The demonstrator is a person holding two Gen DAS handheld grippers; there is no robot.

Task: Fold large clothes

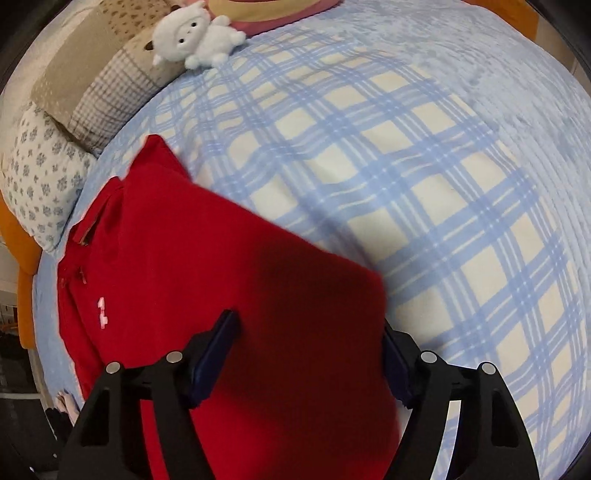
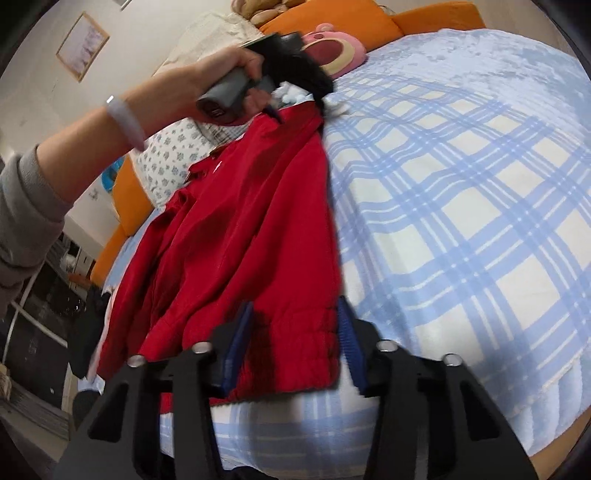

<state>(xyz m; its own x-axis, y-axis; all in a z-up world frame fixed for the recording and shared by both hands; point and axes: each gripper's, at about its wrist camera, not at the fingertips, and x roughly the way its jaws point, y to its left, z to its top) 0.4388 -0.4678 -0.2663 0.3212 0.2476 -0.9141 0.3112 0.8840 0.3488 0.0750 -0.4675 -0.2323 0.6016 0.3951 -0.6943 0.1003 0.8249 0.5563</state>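
Observation:
A red jacket (image 1: 221, 258) lies on the blue plaid blanket (image 1: 406, 184), with a small white logo and a collar at its left. My left gripper (image 1: 308, 347) stands wide open over it, cloth filling the gap; the jacket's right edge hides that finger's tip. From the right wrist camera, a hand (image 2: 221, 74) holds the left gripper (image 2: 299, 107) at the jacket's (image 2: 240, 221) far end, blurred. My right gripper (image 2: 295, 332) is at the near hem, a blue pad on each side of the gathered hem corner, not seen pressing it.
A white plush toy (image 1: 195, 37) and patterned pillows (image 1: 40, 177) lie along the bed's far left. A pink plush (image 2: 332, 48) rests against the orange headboard (image 2: 332, 18). The plaid blanket (image 2: 461, 221) spreads to the right of the jacket. Dark furniture stands off the bed's left.

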